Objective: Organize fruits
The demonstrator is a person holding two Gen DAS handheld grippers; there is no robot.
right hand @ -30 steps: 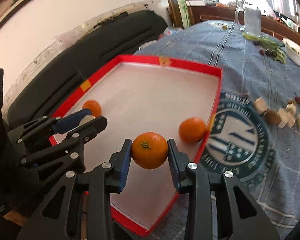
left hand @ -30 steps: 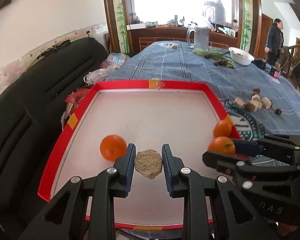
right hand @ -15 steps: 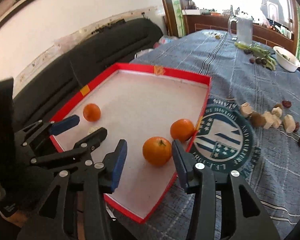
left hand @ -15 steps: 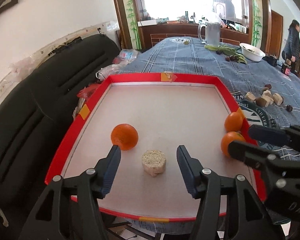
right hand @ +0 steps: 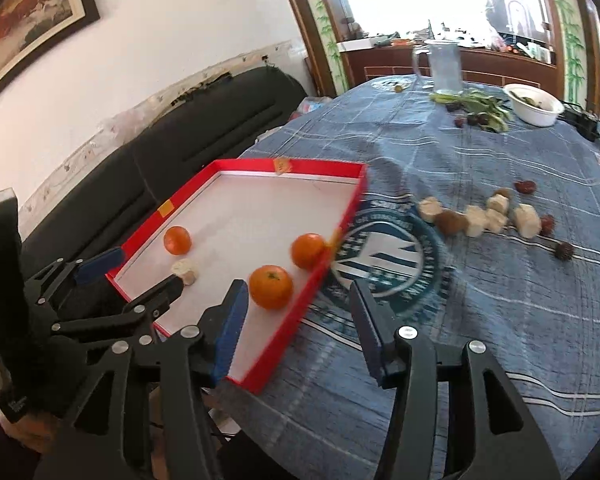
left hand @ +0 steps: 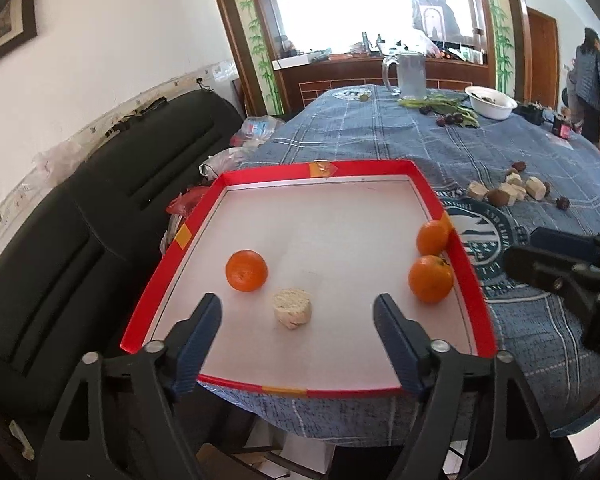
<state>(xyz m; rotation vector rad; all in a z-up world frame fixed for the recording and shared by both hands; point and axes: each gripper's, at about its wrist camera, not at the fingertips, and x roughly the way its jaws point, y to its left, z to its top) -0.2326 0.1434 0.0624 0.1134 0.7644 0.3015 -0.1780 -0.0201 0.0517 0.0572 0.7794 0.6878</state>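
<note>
On the counter (right hand: 480, 320) the tray (left hand: 172, 256) holds three oranges (left hand: 247, 271) and a beige chunk (left hand: 292, 308) — more pieces (right hand: 496, 216) wait outside — both hand-held grippers, left (left hand: 298, 320) and right (right hand: 296, 320), gape wide, empty

Your left black plastic two-finger gripper (left hand: 298, 340) has angular arms with triangular cut-outs, round silver screws at the joints and ribbed dark-blue pads on its fingertips (left hand: 198, 336). Your right black plastic two-finger gripper (right hand: 296, 336) is built alike: silver screws, open triangular frames, ribbed blue pads on its fingertips (right hand: 230, 330).
</note>
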